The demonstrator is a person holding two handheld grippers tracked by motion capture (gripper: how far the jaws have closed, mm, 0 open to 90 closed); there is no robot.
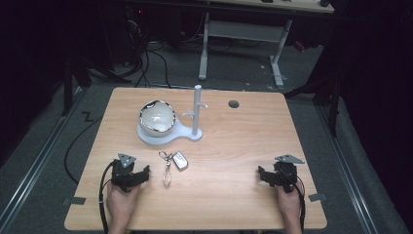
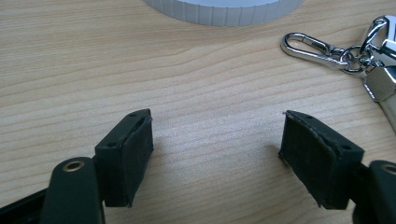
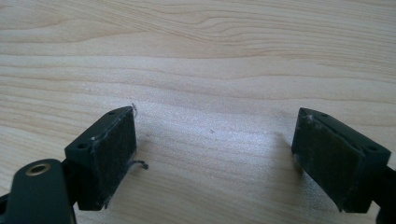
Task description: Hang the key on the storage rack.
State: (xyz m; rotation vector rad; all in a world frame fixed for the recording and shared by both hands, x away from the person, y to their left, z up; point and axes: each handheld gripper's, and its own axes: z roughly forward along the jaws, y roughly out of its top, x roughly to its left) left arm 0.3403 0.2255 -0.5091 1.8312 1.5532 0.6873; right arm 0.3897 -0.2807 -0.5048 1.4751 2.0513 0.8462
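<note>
A key fob on a key ring with a silver clasp and a strap lies on the wooden table, just right of my left gripper. That gripper is open with bare wood between its jaws; in the left gripper view the silver clasp lies ahead to the right. My right gripper rests near the table's front right, open over bare wood. Behind the keys stands a white stand with an upright post and a round bowl-like dish on its base.
A small round hole sits in the table's far side. The white base's ribbed edge lies ahead in the left gripper view. Beyond the table are a desk frame and cables on the dark floor.
</note>
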